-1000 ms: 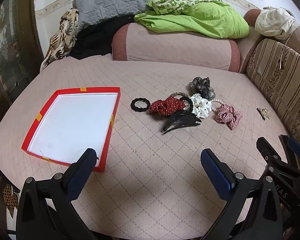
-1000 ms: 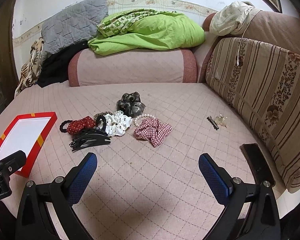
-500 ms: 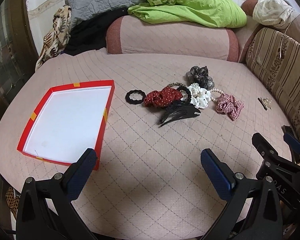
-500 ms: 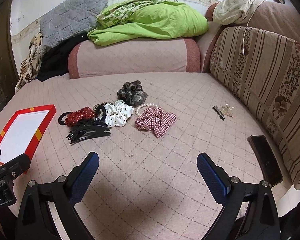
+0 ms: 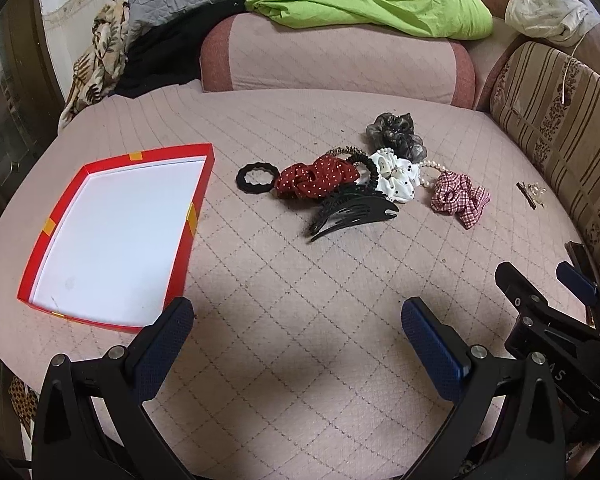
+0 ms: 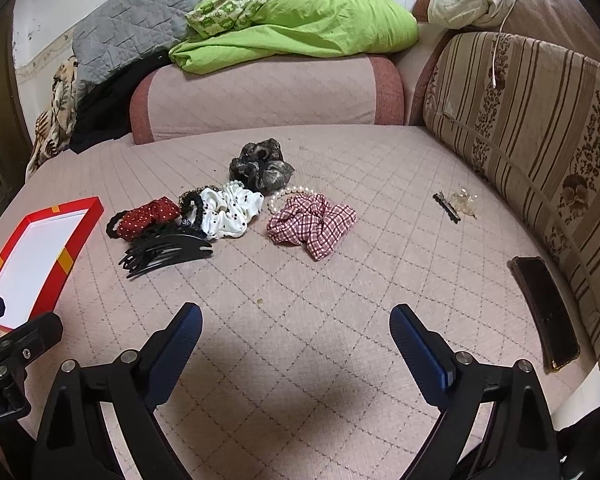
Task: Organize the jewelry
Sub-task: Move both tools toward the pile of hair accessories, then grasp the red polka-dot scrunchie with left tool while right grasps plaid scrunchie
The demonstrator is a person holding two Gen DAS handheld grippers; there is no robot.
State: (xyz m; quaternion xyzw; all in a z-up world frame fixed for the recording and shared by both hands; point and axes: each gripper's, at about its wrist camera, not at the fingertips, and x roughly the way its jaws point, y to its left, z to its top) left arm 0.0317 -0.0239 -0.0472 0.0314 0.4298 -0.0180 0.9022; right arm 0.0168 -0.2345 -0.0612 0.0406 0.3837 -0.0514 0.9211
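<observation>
Hair accessories lie in a loose pile mid-seat: a black wavy tie (image 5: 255,178), a red dotted scrunchie (image 5: 318,178), a black claw clip (image 5: 352,212), a white dotted scrunchie (image 5: 394,176), a grey sheer scrunchie (image 5: 396,134), a pearl bracelet (image 5: 432,166) and a checked scrunchie (image 6: 312,224). The red tray (image 5: 198,196) with its bare white floor sits to their left. My left gripper (image 5: 296,312) hangs open above bare quilt, short of the pile. My right gripper (image 6: 296,314) is open too, with nothing between its fingers, nearest the checked scrunchie.
Small clips (image 6: 456,204) lie apart at the right near the striped cushion (image 6: 540,128). A dark phone (image 6: 544,312) rests by the seat's right edge. Blankets and a green cover (image 6: 300,36) are heaped on the bolster behind.
Both grippers have sunk a little toward the quilted seat and drawn nearer the pile. The accessories and the tray have not moved.
</observation>
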